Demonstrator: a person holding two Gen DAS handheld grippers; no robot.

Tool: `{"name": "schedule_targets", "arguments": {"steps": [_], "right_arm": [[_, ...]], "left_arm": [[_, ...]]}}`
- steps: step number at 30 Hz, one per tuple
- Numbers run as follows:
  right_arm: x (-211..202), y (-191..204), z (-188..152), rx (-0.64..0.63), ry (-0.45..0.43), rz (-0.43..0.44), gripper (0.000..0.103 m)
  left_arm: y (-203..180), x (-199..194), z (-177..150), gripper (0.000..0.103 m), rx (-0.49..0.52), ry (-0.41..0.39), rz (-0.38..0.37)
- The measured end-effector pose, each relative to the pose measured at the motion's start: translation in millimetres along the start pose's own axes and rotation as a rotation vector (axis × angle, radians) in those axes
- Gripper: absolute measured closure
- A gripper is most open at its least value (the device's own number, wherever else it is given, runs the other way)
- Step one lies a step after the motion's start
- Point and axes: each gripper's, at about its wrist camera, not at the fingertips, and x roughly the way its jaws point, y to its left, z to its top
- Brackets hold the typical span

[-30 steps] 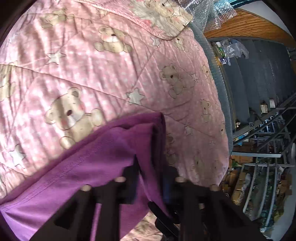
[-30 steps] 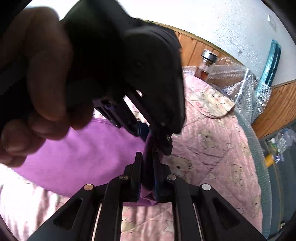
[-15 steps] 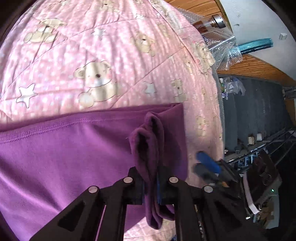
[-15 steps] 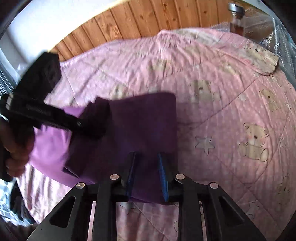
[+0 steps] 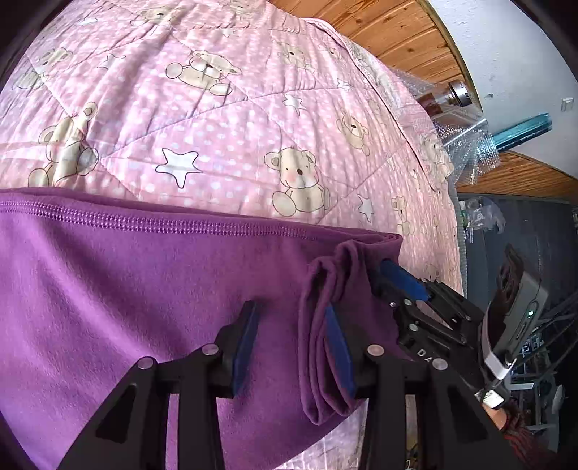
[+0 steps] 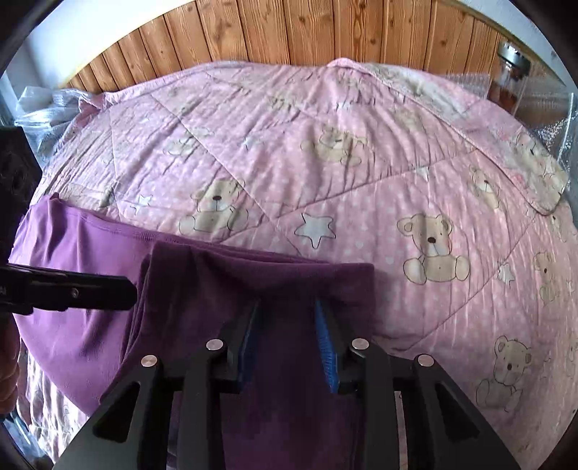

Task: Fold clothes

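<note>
A purple garment [image 5: 144, 289] lies on the pink teddy-bear quilt [image 5: 234, 144], its stitched hem running across the left wrist view. My left gripper [image 5: 290, 325] stands open just above it, and a bunched fold of the cloth [image 5: 325, 282] leans against its right finger. In the right wrist view a darker folded layer [image 6: 274, 278] lies over the lighter purple layer [image 6: 72, 246]. My right gripper [image 6: 287, 340] is open over that darker layer, the cloth showing between its blue pads [image 6: 327, 347]. The right gripper [image 5: 415, 289] sits close beside the fold's right edge.
The quilt [image 6: 361, 162] covers the bed up to a wooden plank wall [image 6: 289, 32]. Bubble wrap and a capped bottle [image 5: 451, 97] sit at the far right corner. Dark floor and metal racks [image 5: 534, 253] lie beyond the bed's right edge. A hand [image 6: 7, 361] shows at left.
My left gripper has opened and let go of the bunched fold. My right gripper let go earlier and has opened wider. The garment now rests flat on the quilt.
</note>
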Motion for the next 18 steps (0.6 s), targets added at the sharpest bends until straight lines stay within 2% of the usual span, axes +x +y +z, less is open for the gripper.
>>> {"name": "schedule_targets", "arguments": {"steps": [1,4,6,8,9,11,13,15,17,18], "right_arm": [[-9,0,1,0.016,0.005,-0.002,0.073],[-46,1,-10,0.063,-0.084,0.032,0.073],[-44,-2,-28,0.074,-0.051,0.035,0.072],[-18,0,-51,0.072,0.011,0.027,0.071],[-25,5,-60,0.041,-0.074,0.015,0.066],[-33,12,-62,0.006,-0.064,0.001,0.064],[-47,3,-60,0.071,-0.046,0.042,0.057],[-61,-9,-66,0.148,-0.091,0.011,0.044],[-60,-18,-73,0.208,-0.069,0.004,0.042],[-53,-17,-79,0.218,-0.030,0.018,0.048]], "left_arm": [[-1,0,2,0.061,-0.004,-0.007,-0.026],[-6,4,9,0.061,-0.007,-0.027,-0.091],[-8,11,12,0.061,0.011,-0.030,-0.067],[-5,17,15,0.061,0.019,-0.041,-0.026],[-1,15,15,0.061,0.018,-0.054,-0.038],[1,12,15,0.062,0.030,-0.059,-0.036],[-3,8,13,0.062,0.039,-0.052,-0.018],[-5,1,10,0.062,0.029,-0.032,0.004],[-9,-10,6,0.062,0.026,-0.013,0.039],[-13,-16,4,0.060,0.036,-0.007,0.041]]}}
